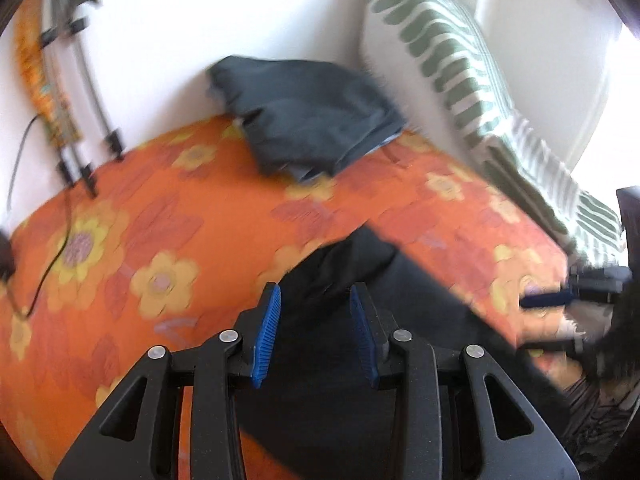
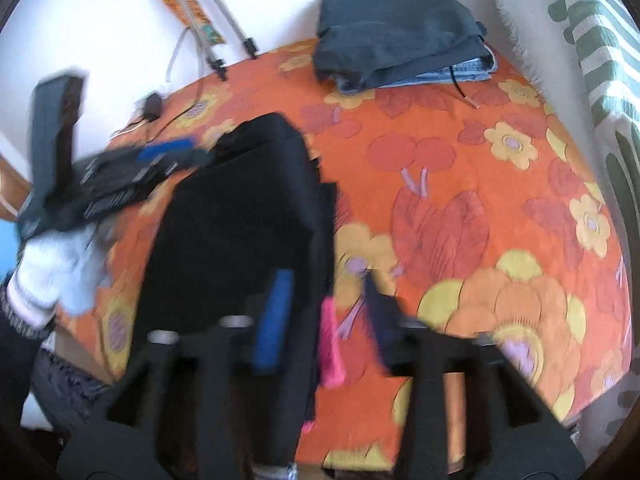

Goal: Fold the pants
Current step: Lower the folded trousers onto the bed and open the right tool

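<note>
Black pants (image 1: 420, 300) lie folded into a long strip on the orange flowered bedspread (image 1: 160, 220). My left gripper (image 1: 315, 292) hovers over one end of them, its blue pads apart and not pressing on the cloth. In the right wrist view the pants (image 2: 240, 208) run away from me toward the left gripper (image 2: 140, 160). My right gripper (image 2: 327, 280) stands open over their near right edge, where a pink tag (image 2: 332, 344) shows between the fingers. The right gripper (image 1: 560, 300) also appears at the bed's right edge in the left wrist view.
A folded stack of dark pants and jeans (image 2: 400, 36) sits at the back against the wall. A green and white pillow (image 2: 592, 40) lines the right side. Tripod legs (image 2: 216, 20) and a black cable (image 1: 52, 256) lie at the back left. A white sleeve (image 2: 52, 272) shows at the left.
</note>
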